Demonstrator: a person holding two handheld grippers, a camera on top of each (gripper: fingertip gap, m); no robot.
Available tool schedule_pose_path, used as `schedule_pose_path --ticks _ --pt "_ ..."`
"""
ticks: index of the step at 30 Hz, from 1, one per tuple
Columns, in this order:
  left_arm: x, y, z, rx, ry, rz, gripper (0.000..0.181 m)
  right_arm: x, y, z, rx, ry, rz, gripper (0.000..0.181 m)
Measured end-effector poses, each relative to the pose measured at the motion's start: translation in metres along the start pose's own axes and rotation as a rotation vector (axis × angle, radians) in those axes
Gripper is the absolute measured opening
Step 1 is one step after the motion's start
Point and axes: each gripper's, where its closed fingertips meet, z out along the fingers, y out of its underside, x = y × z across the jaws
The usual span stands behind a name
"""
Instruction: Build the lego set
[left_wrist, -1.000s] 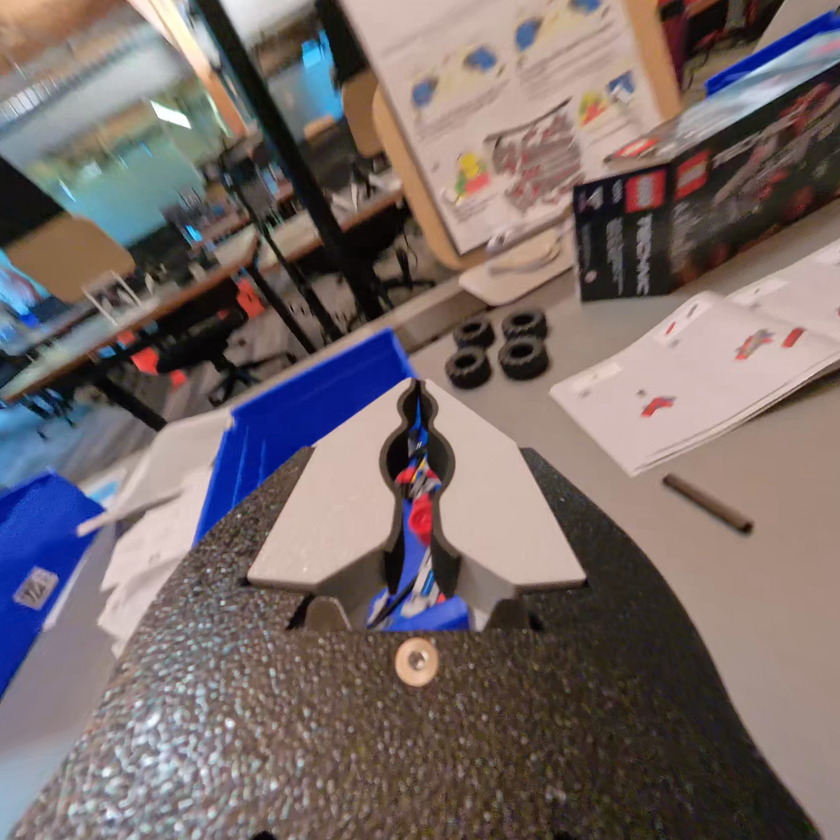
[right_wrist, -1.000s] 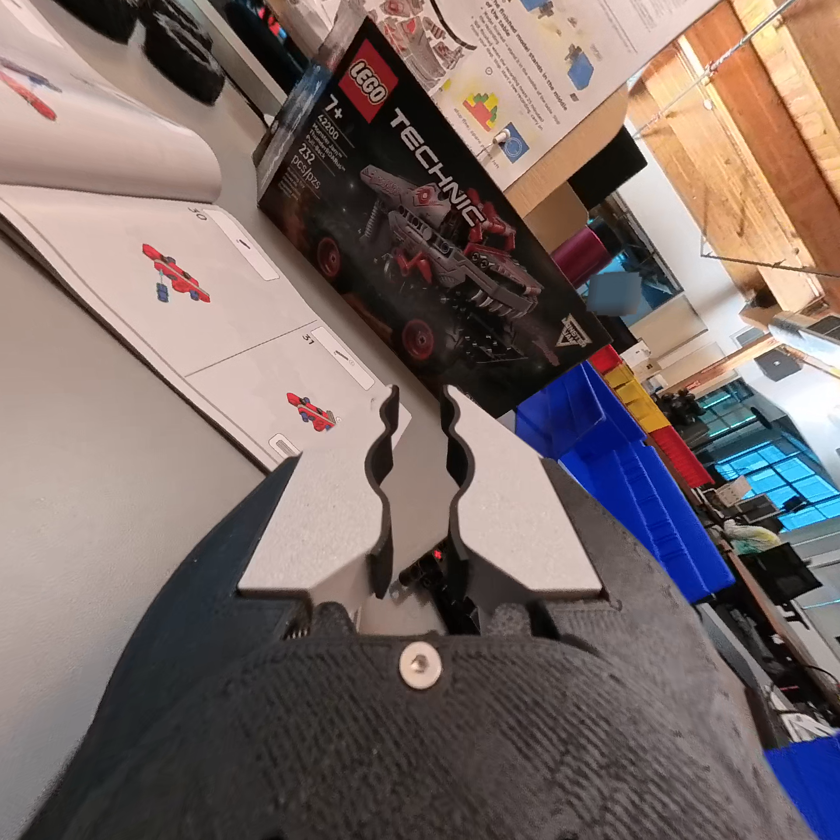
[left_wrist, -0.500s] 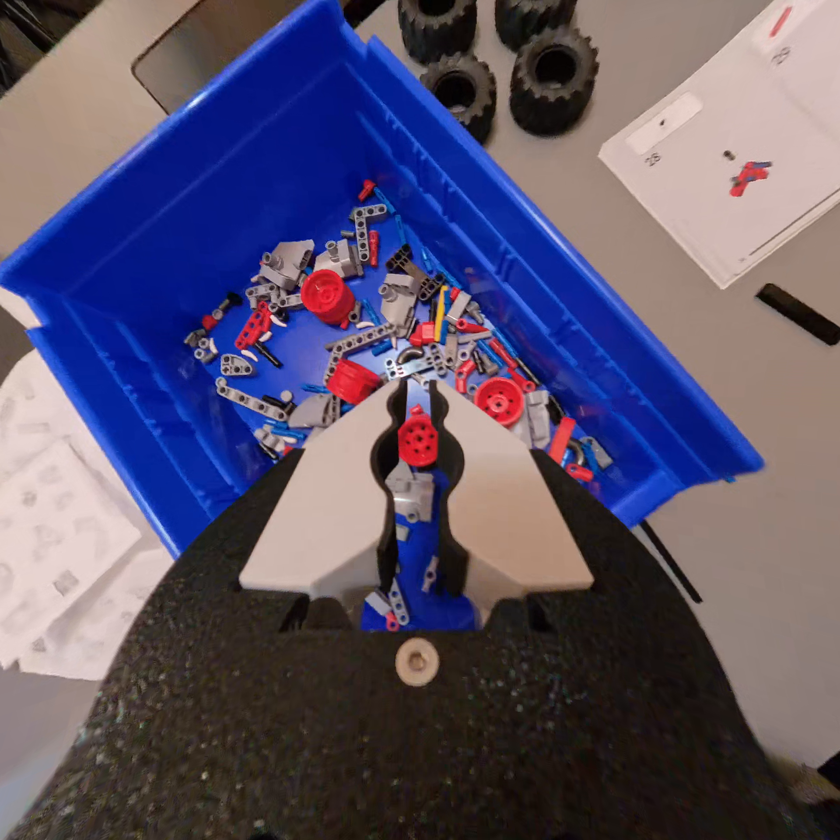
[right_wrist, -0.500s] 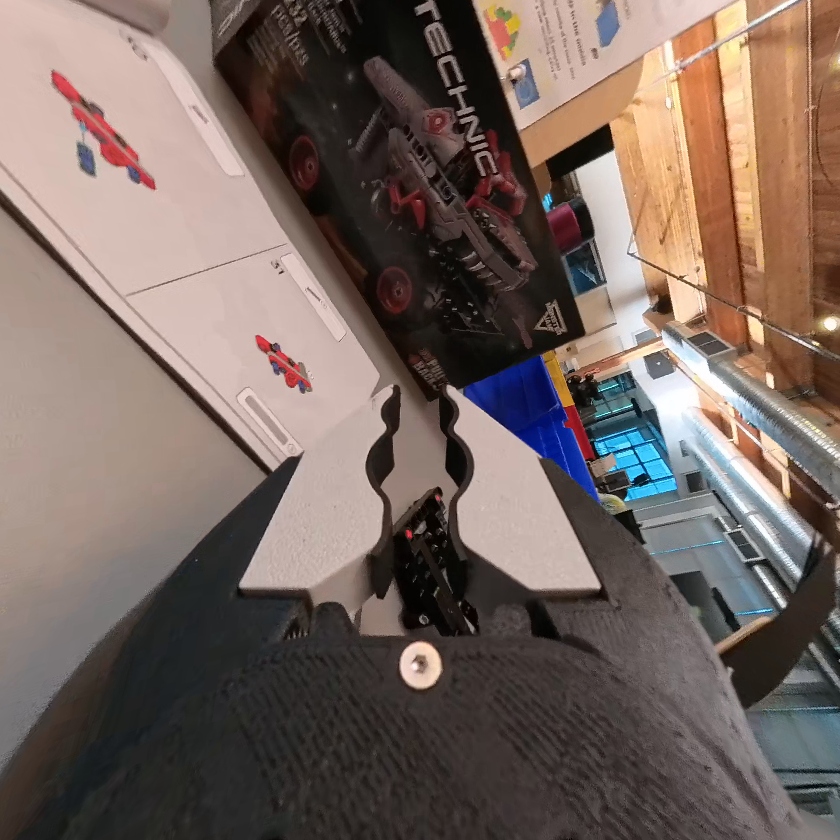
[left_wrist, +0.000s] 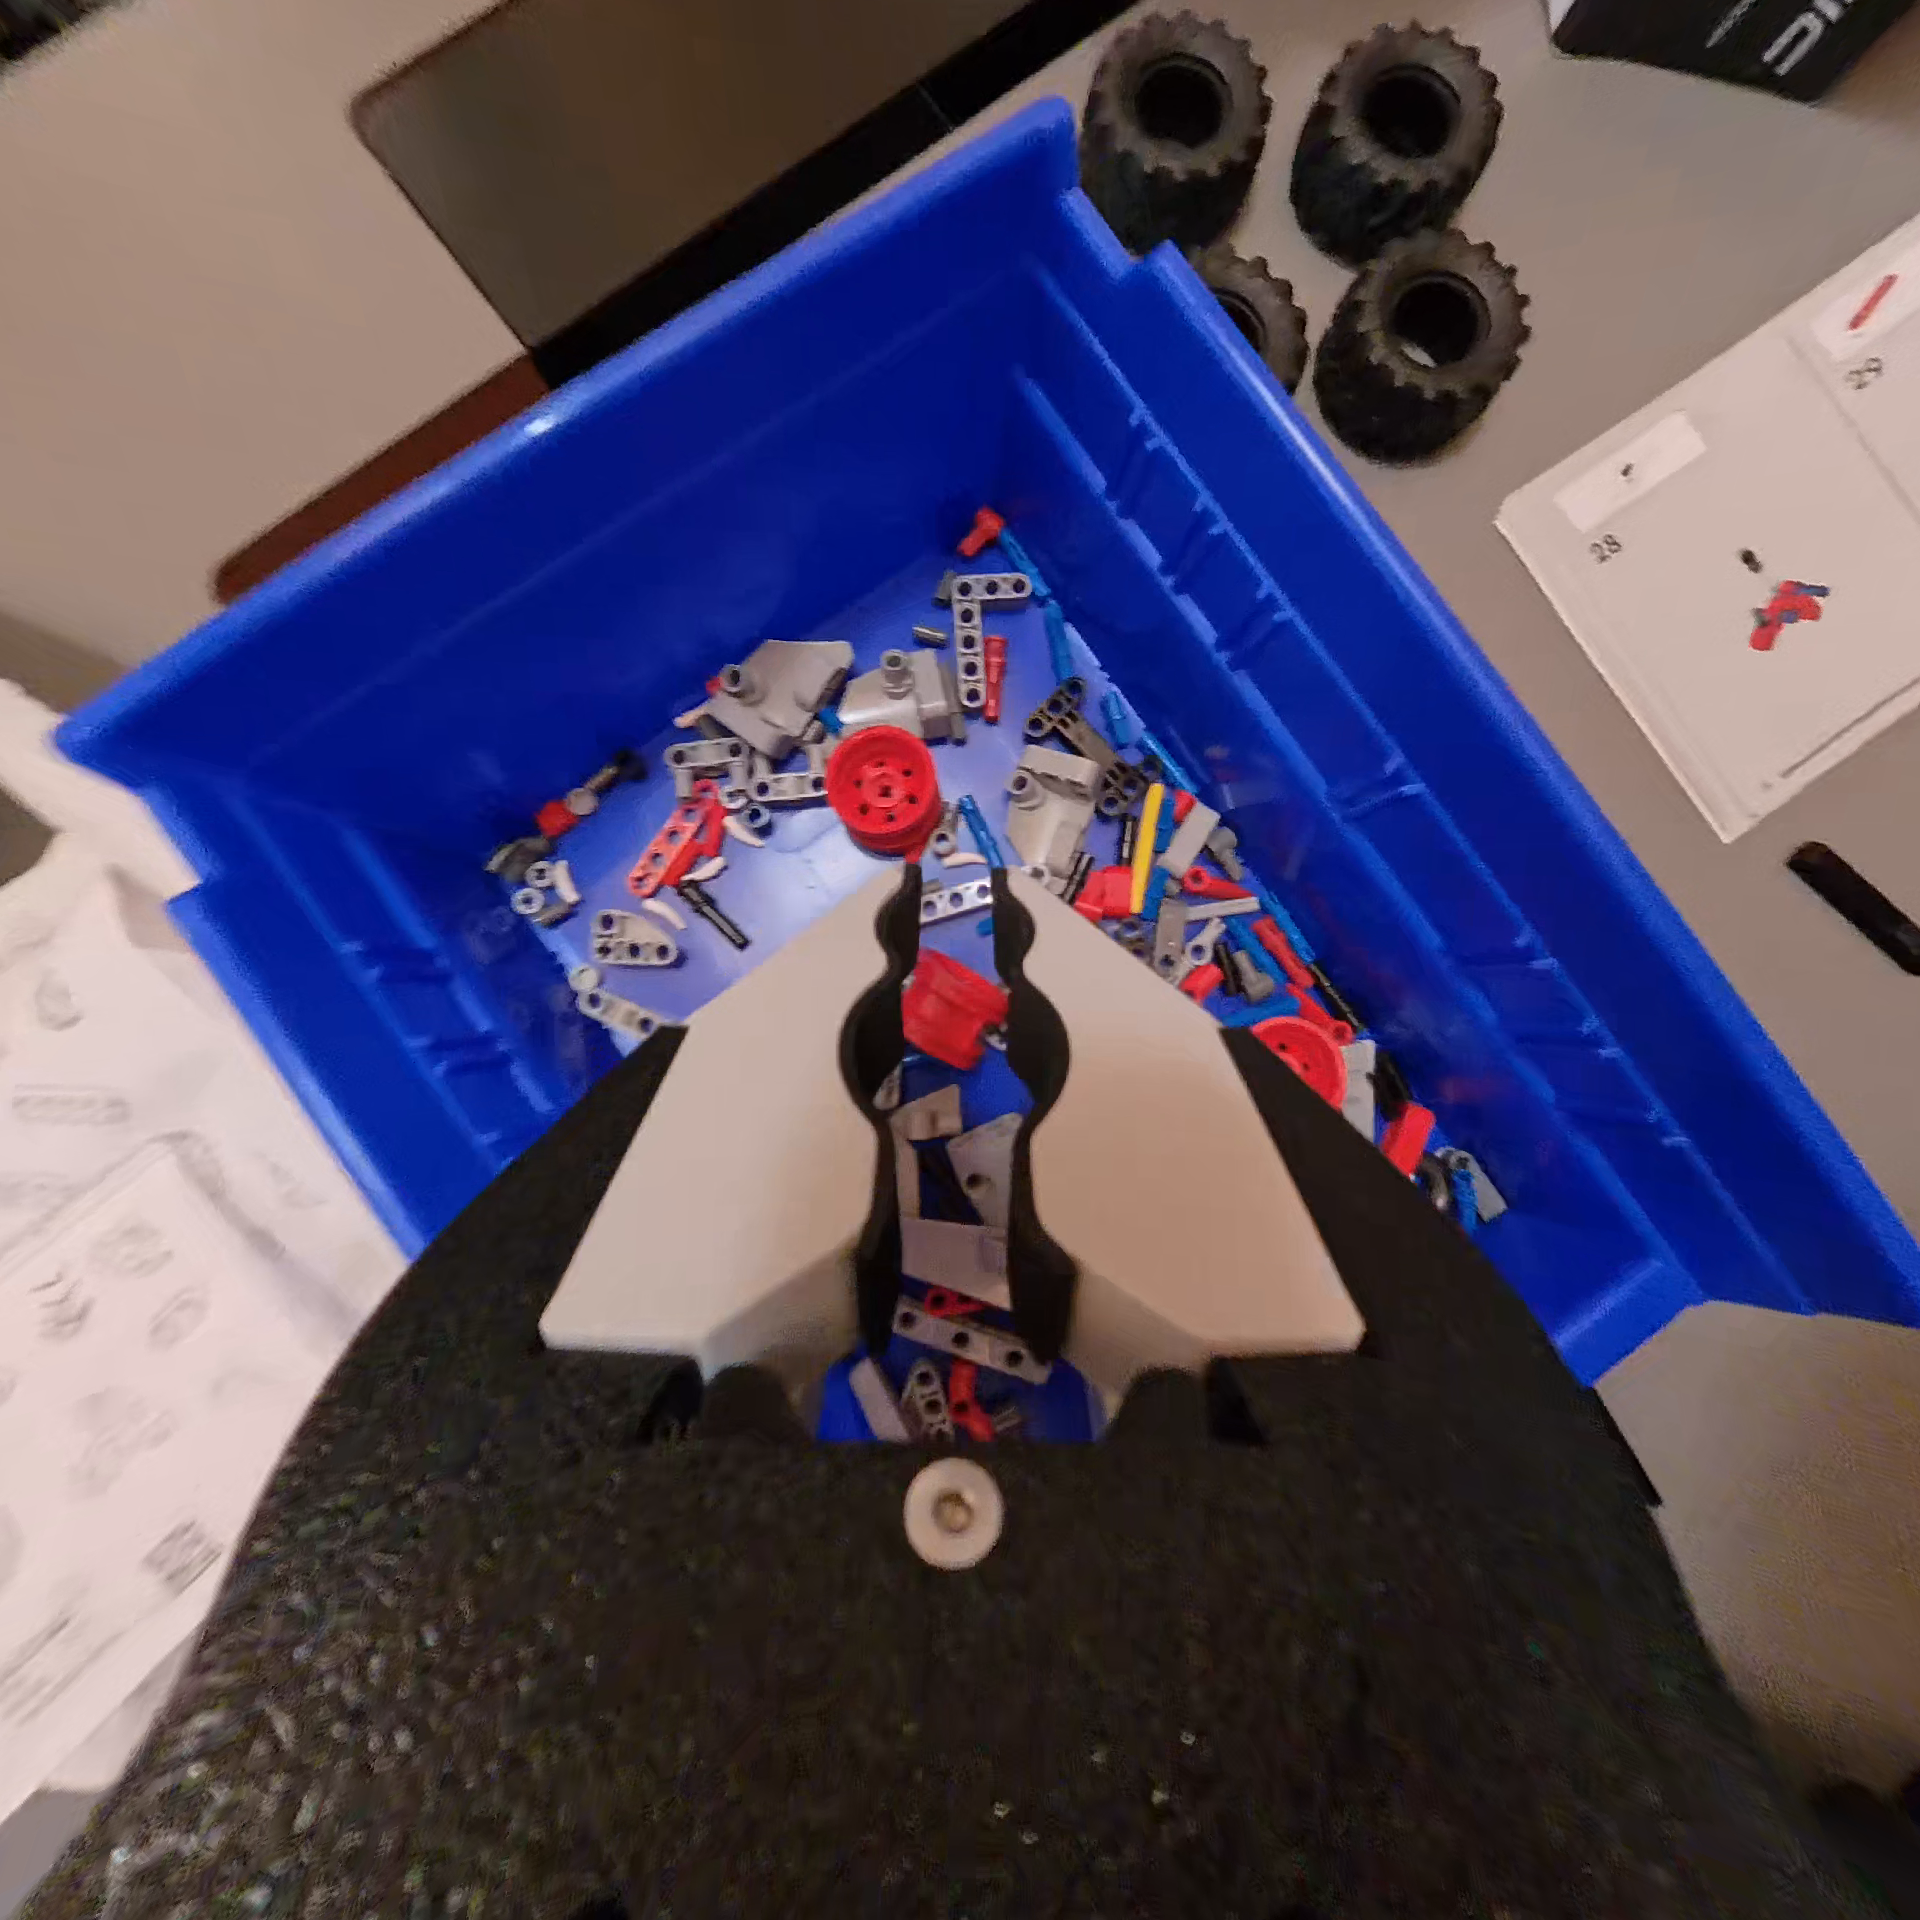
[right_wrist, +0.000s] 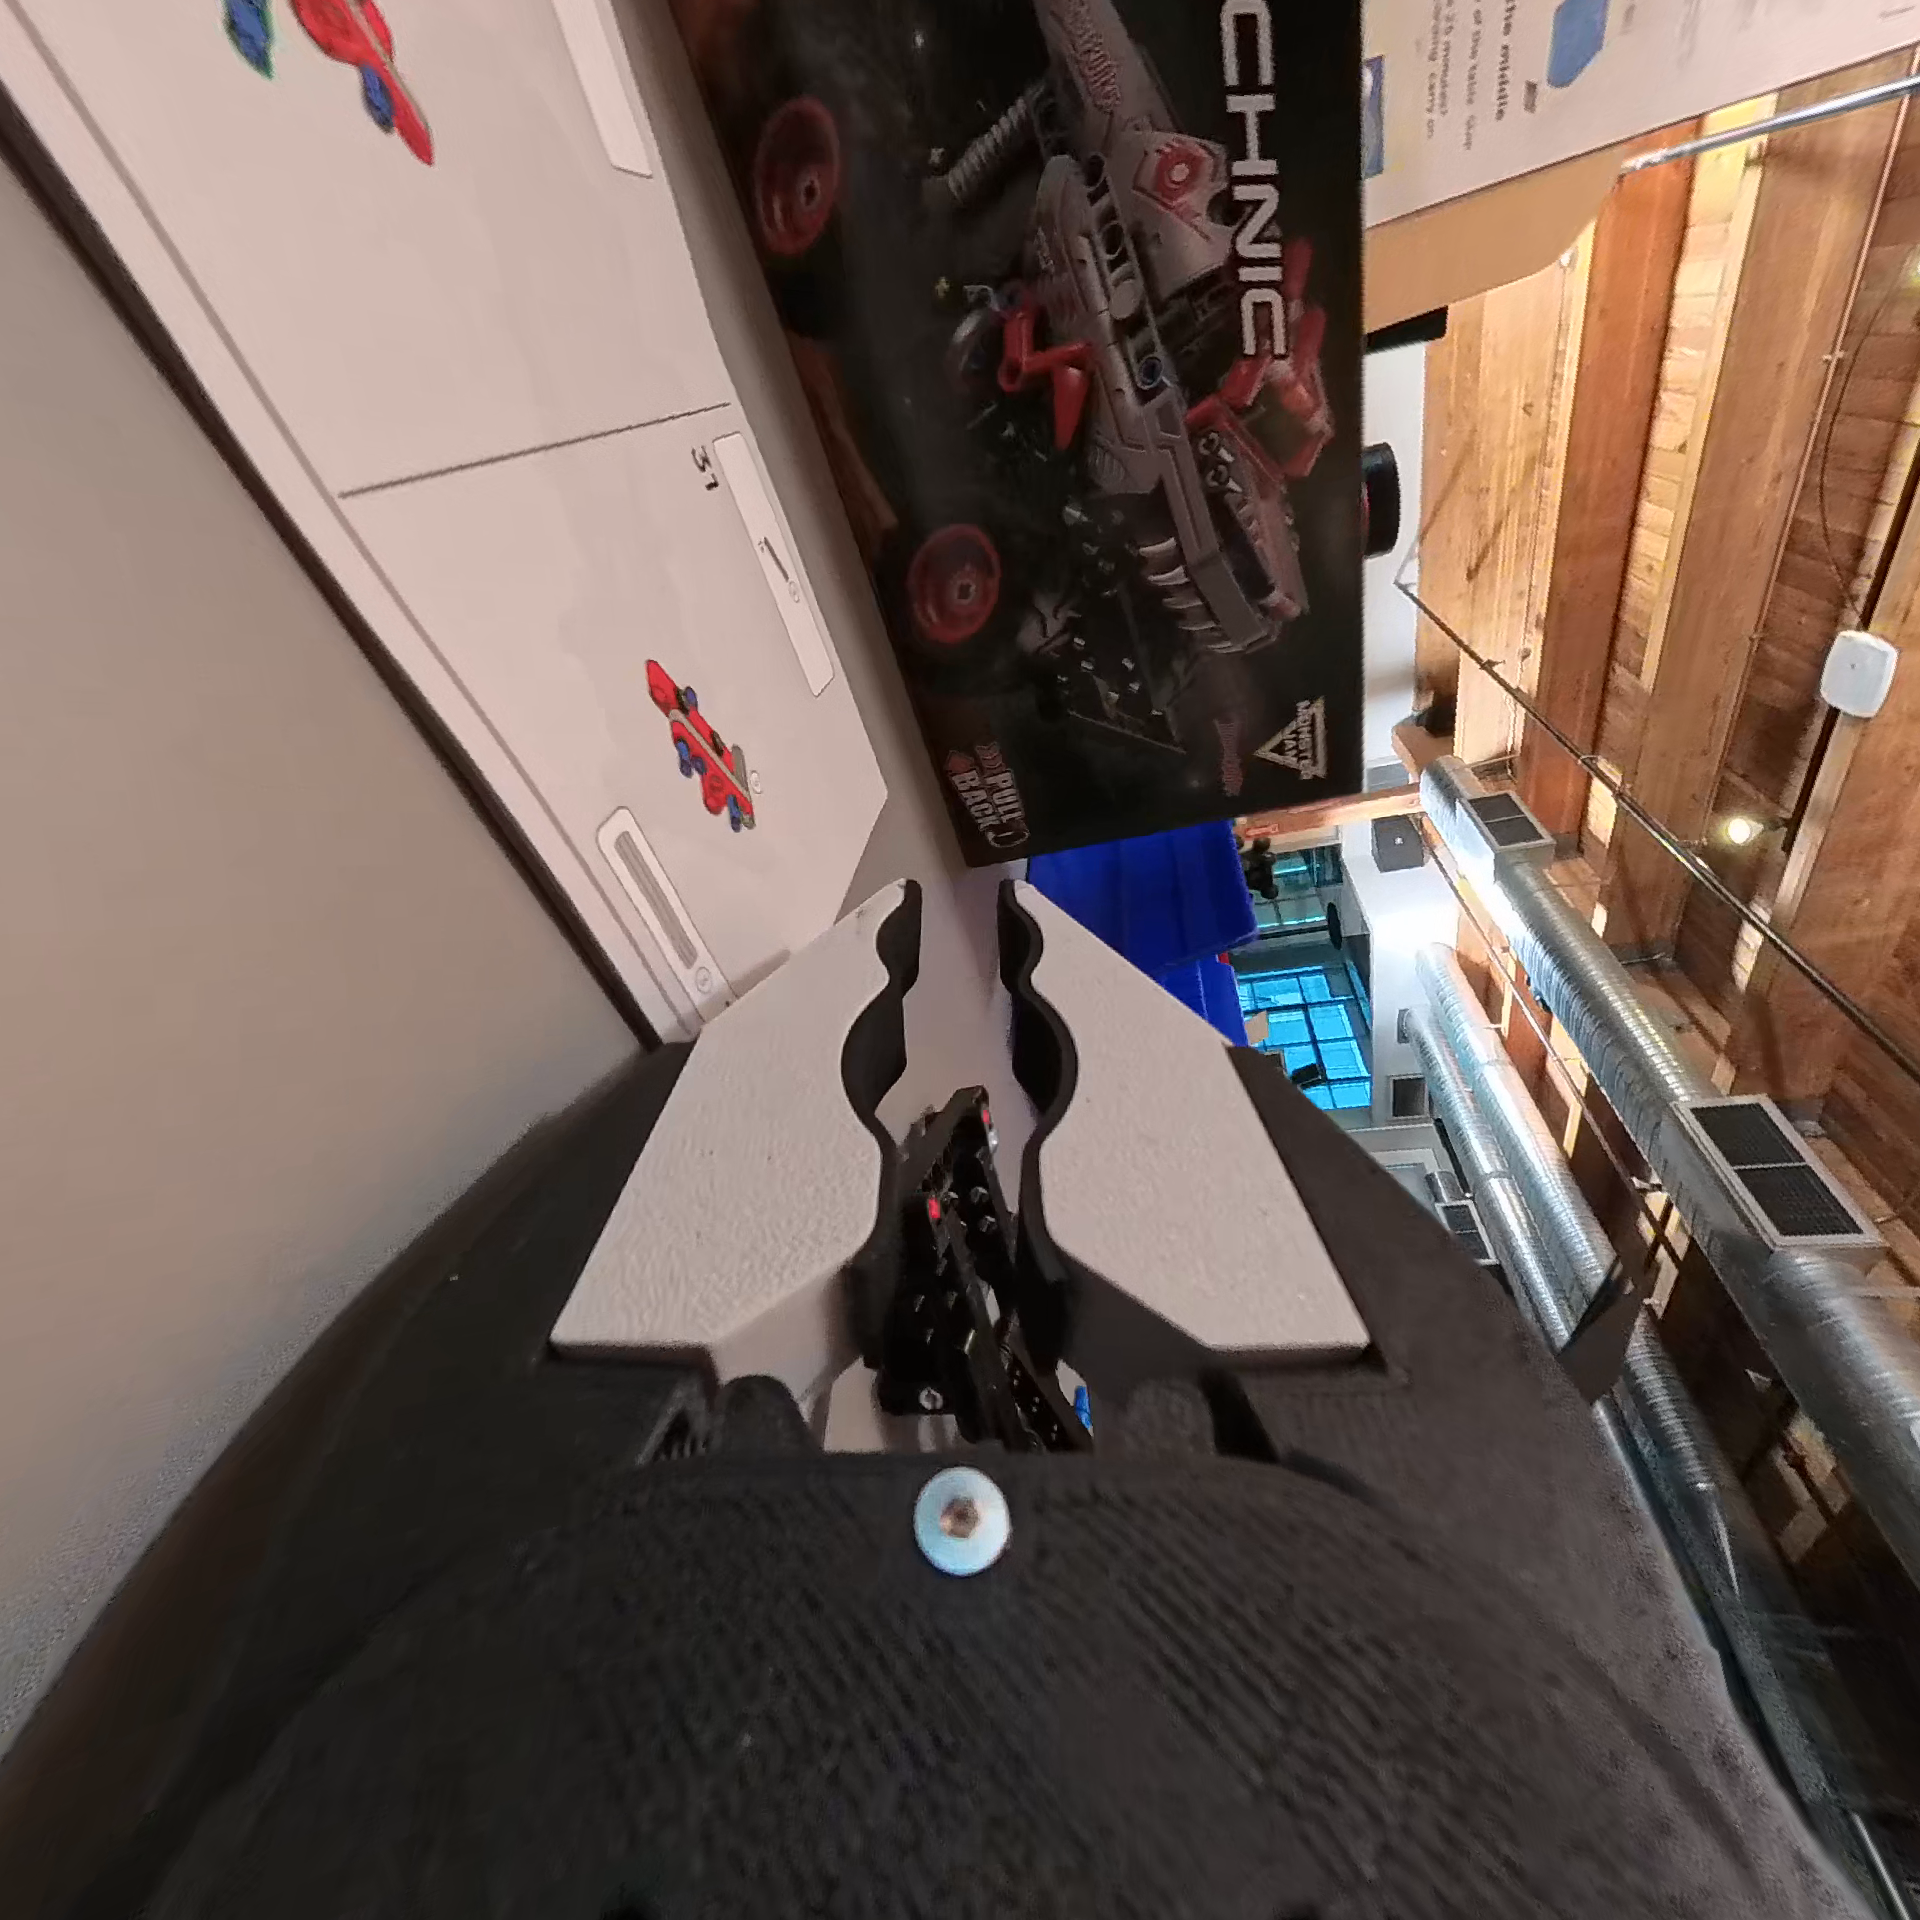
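My left gripper (left_wrist: 954, 883) hovers over a blue bin (left_wrist: 644, 582) of loose red, grey, blue and black Lego pieces. Its fingers stand slightly apart and hold nothing. A red wheel hub (left_wrist: 881, 792) lies just beyond the tips, and another red hub (left_wrist: 951, 1013) shows down through the gap. My right gripper (right_wrist: 958, 904) is shut on a black Lego assembly (right_wrist: 956, 1226) gripped deep between the fingers. It is held above the table near the open instruction booklet (right_wrist: 499, 416).
Several black tyres (left_wrist: 1418, 343) sit beyond the bin. The booklet (left_wrist: 1714, 582) and a black axle (left_wrist: 1849, 904) lie to the bin's right, white paper sheets (left_wrist: 125, 1195) to its left. The dark set box (right_wrist: 1091, 416) stands behind the booklet, with blue bins (right_wrist: 1143, 904) past it.
My left gripper tipped down from a level view to look into the bin, then shifted over the pieces, fingers parting slightly. My right gripper rolled and moved toward the box with the assembly.
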Motion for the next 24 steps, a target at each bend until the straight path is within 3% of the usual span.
schedule_pose_path --ticks 1,9,16,24 --pt "0.006 0.002 0.006 -0.017 0.035 0.005 0.011 -0.002 0.001 0.001 -0.006 -0.012 -0.006 0.013" --pt "0.053 0.020 0.037 -0.176 0.258 0.195 0.007 -0.008 0.003 0.003 -0.029 -0.032 -0.040 0.012" --pt "0.076 0.048 0.056 -0.216 0.374 0.657 0.001 -0.012 0.003 0.004 -0.034 -0.043 -0.062 0.012" --pt "0.087 0.046 0.073 -0.164 0.447 0.656 0.000 -0.013 0.003 0.004 -0.035 -0.044 -0.074 0.012"
